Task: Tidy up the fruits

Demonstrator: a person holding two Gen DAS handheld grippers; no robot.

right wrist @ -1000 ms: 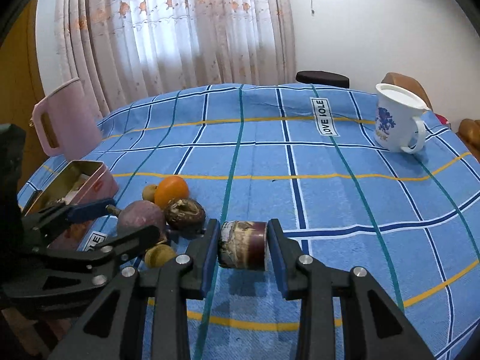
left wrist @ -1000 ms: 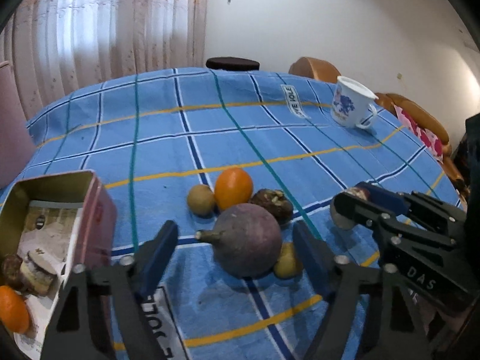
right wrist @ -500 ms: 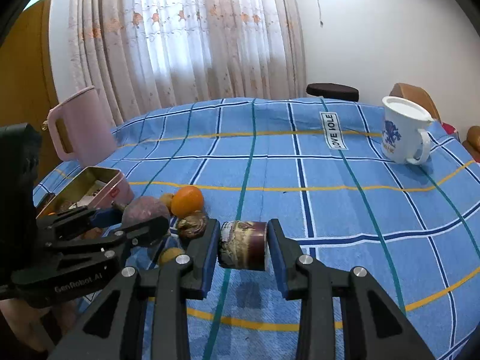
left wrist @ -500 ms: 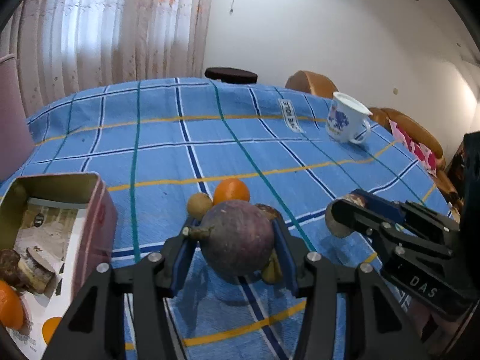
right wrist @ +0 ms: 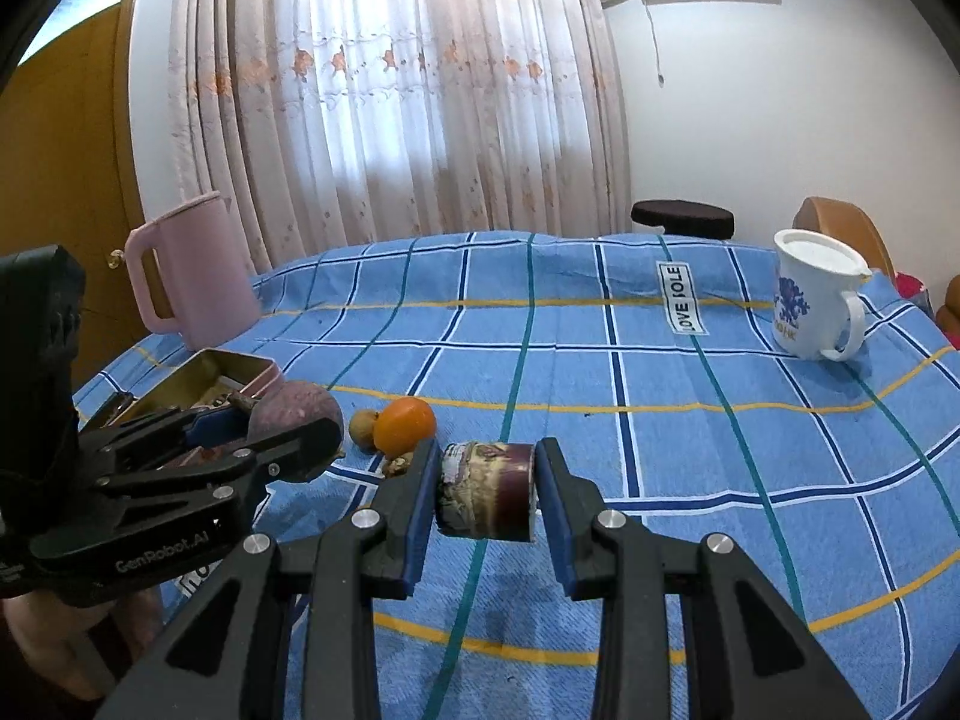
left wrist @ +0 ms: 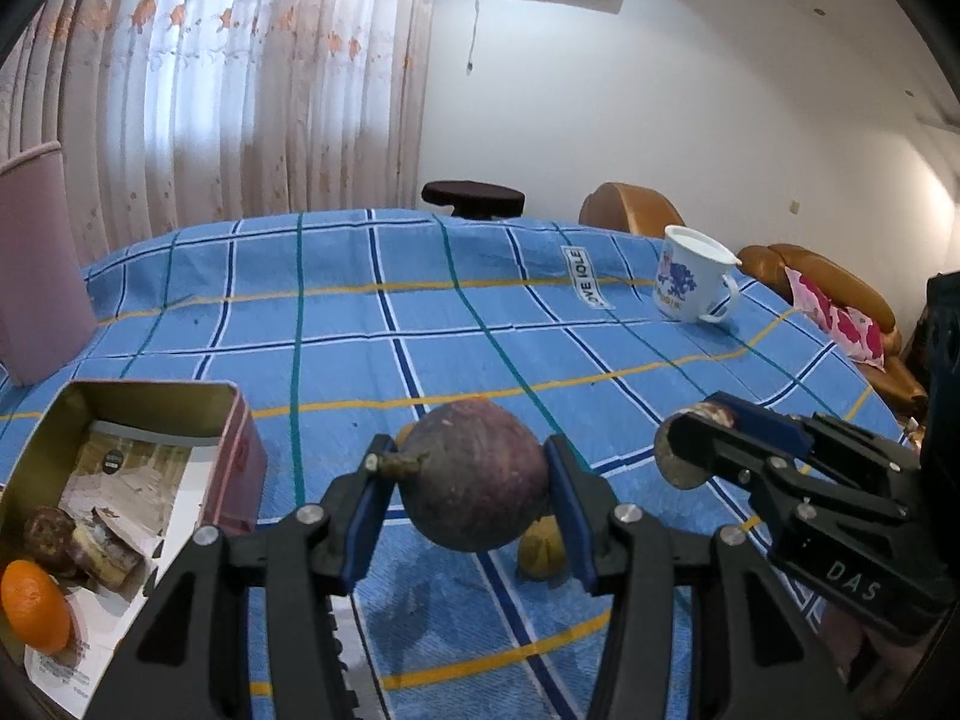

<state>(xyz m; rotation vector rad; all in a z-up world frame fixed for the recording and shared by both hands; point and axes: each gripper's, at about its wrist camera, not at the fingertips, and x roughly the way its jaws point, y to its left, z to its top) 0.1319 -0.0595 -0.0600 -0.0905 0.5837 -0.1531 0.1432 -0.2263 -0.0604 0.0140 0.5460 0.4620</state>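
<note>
Left wrist: left claw (left wrist: 471,483) grips purple fruit (left wrist: 474,474); right wrist alone shows orange (right wrist: 405,423); right claw (right wrist: 486,495) clamps cylinder (right wrist: 486,498).

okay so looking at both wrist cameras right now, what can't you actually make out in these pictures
- Left wrist view: the purple fruit in the left gripper hides the fruits behind it; only a yellowish one peeks out below.
- Left wrist view: the tin box is cut by the frame edge; an orange shows, the brown pieces beside it are unclear.
- Right wrist view: the piece in the right gripper is too mottled to identify.
</note>
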